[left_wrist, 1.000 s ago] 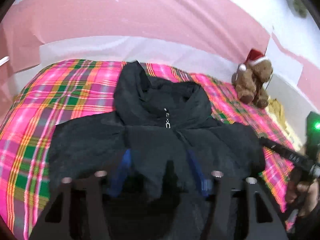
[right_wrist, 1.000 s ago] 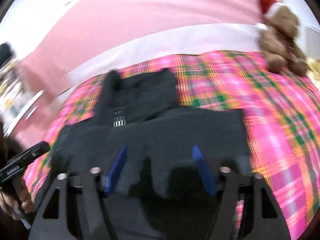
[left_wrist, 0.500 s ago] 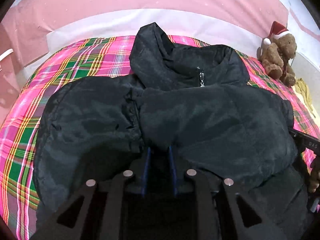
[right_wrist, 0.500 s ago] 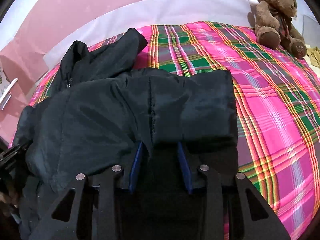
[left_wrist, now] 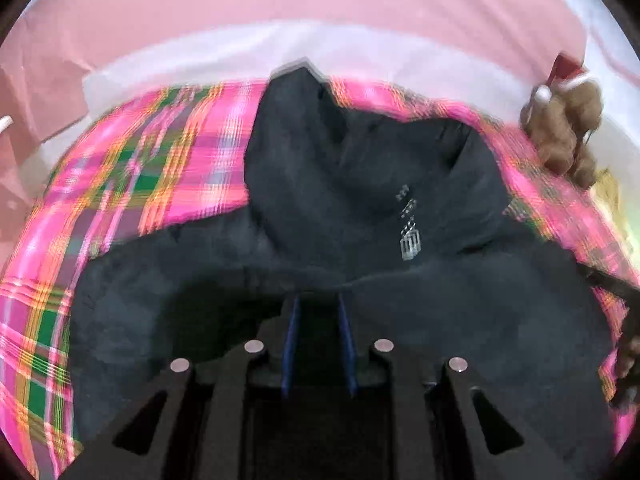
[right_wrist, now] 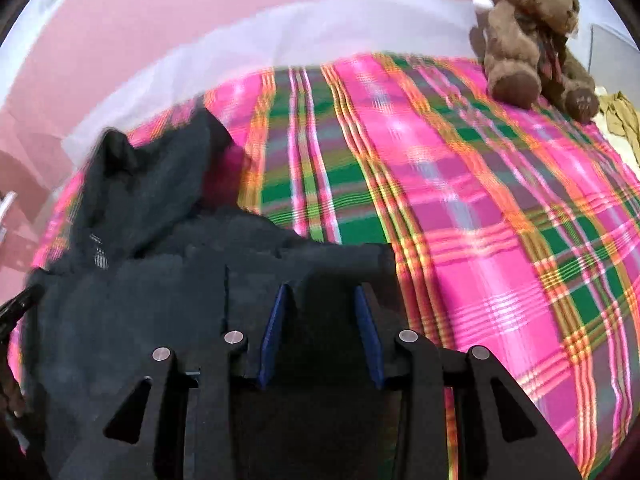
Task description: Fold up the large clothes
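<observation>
A black hooded jacket (left_wrist: pixel 360 208) lies on a pink plaid bedspread (left_wrist: pixel 160 160), hood toward the far wall, zipper pull (left_wrist: pixel 410 242) showing. My left gripper (left_wrist: pixel 318 308) sits low over the jacket's folded front edge, its blue pads close together with dark fabric between them. In the right wrist view the jacket (right_wrist: pixel 152 280) fills the lower left. My right gripper (right_wrist: pixel 322 300) rests at the jacket's right folded edge, pads a little apart with black fabric between them. Both views are motion-blurred.
A brown teddy bear (right_wrist: pixel 532 36) with a red Santa hat sits at the bed's far right corner; it also shows in the left wrist view (left_wrist: pixel 568 128). A pink and white wall (left_wrist: pixel 280 8) runs behind the bed. Bare bedspread (right_wrist: pixel 480 220) lies right of the jacket.
Both grippers went from wide open to nearly closed on the jacket's folded edges, then moved forward and low over it. The right pads stand slightly wider than half a second ago.
</observation>
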Available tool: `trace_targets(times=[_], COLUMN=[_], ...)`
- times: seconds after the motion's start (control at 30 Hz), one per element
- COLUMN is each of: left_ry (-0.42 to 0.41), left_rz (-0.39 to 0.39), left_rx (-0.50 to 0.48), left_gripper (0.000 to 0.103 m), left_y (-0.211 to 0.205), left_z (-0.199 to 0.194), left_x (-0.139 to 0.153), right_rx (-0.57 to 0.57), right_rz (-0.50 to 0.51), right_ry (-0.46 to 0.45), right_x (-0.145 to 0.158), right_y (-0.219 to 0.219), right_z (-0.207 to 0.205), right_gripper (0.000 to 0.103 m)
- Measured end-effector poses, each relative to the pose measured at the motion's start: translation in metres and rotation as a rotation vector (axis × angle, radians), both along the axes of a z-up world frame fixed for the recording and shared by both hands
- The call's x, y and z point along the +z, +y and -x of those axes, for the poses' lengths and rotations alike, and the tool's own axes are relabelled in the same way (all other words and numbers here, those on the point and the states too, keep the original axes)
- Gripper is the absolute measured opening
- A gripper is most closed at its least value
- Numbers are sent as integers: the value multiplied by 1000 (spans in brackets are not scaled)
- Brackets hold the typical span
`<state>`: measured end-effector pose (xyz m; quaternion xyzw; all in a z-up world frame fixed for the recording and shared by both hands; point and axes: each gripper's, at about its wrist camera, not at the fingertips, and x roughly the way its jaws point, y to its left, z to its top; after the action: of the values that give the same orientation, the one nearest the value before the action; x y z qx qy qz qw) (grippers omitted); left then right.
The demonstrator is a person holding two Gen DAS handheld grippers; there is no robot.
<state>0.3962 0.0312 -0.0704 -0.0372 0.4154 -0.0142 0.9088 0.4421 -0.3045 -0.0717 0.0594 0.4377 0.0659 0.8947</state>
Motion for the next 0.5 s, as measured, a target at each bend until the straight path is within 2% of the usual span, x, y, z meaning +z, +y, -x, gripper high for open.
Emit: trace_targets(times=[0.07, 0.23, 0.33, 0.4, 0.5], left_ry=[-33, -46, -32, -71, -124], left_rz=[5, 15, 54, 115, 107], left_rx=[-13, -7, 16, 3, -43], left_gripper=[23, 22, 22, 22, 22], left_y=[2, 5, 10, 14, 8], left_z=[6, 6, 14, 32, 64], left_x=[-13, -13, 9, 27, 37], right_rx=[7, 10, -22, -18, 8], right_rz=[-6, 18, 4, -52, -73], right_ry=[6, -33, -38, -73, -132], right_x=[-14, -21, 0, 19, 41], right_y=[0, 4, -2, -6, 0], right_z=[-3, 3, 12, 26, 63], right_gripper=[37, 37, 37, 37, 37])
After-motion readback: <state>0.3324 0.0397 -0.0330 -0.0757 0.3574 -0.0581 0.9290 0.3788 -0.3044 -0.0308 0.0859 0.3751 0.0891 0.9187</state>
